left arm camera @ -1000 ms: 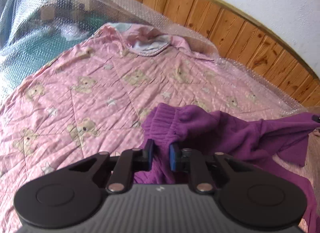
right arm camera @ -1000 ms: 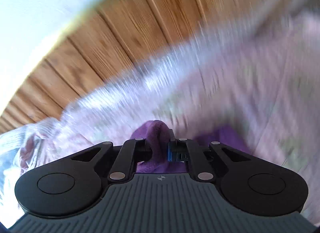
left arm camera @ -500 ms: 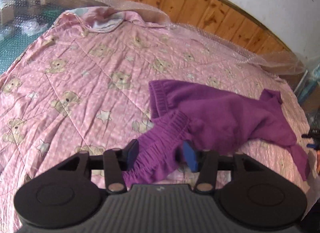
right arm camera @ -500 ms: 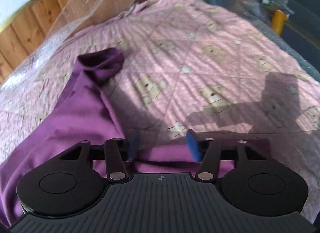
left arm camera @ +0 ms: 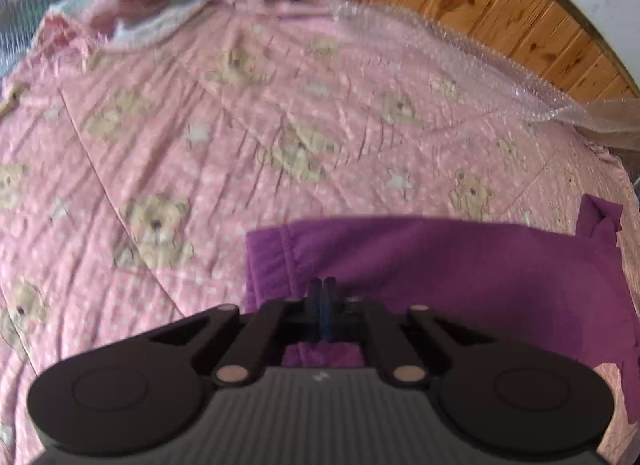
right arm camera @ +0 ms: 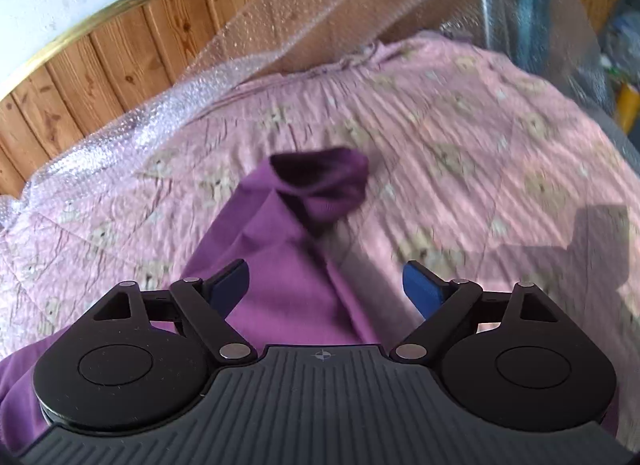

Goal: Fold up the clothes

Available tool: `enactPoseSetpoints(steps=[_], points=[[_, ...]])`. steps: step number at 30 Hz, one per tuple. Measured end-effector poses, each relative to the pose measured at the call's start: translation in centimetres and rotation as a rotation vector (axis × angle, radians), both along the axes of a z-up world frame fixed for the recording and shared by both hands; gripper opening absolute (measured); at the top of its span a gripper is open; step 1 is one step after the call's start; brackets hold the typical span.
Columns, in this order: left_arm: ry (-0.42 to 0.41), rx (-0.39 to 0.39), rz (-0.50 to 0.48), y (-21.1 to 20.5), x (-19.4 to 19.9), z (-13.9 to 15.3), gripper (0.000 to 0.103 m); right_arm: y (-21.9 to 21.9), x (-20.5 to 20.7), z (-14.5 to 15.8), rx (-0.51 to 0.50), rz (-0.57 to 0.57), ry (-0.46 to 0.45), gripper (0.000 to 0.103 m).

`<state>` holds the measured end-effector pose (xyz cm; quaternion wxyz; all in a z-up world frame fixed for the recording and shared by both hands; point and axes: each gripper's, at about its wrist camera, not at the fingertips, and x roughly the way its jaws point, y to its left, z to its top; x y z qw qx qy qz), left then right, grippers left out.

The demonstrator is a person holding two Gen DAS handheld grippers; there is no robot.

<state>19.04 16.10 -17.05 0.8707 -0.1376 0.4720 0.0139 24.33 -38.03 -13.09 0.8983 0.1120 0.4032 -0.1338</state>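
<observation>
Released since earlier, one purple garment (left arm camera: 460,269); left hand-held gripper (left arm camera: 321,305) together, right hand-held gripper (right arm camera: 326,285) opening, empty.

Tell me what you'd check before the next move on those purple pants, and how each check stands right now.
1. Purple pants lying on the pink quilt, not hanging: ok.
2. Left gripper holding cloth: cannot tell; its jaws are shut together, with no cloth seen between them.
3. Right gripper free of the pants: ok; its jaws are opening, pads clear of the cloth lying under them.
4. Far leg cuff flat: not ok, it is bunched and gaping.
5. Waistband straight: ok.
6. Sharp view: not ok, both pictures are blurred.
</observation>
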Motion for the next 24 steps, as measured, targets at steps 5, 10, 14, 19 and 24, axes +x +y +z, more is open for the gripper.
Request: enactPoseSetpoints(steps=[5, 10, 14, 19, 24], points=[[-0.217, -0.129, 0.442, 12.9, -1.9, 5.9, 0.0, -4.0, 3.6, 0.1, -0.034, 0.003, -0.006, 0.087], [0.048, -0.161, 0.136, 10.3, 0.1, 1.9, 0.031, -4.1, 5.9, -1.8, 0.03, 0.098, 0.032, 0.087], [0.146, -0.189, 0.054, 5.7, -0.5, -3.4, 0.041, -2.5, 5.4, -4.2, 0.075, 0.1, 0.075, 0.087], [0.146, -0.191, 0.043, 3.5, 0.8, -6.1, 0.049, -1.3, 3.4, -5.7, 0.086, 0.125, 0.116, 0.087], [0.114, -0.091, -0.033, 1.6, 2.7, -4.4, 0.024, -1.8, 2.5, -5.9, 0.067, 0.124, 0.139, 0.087]])
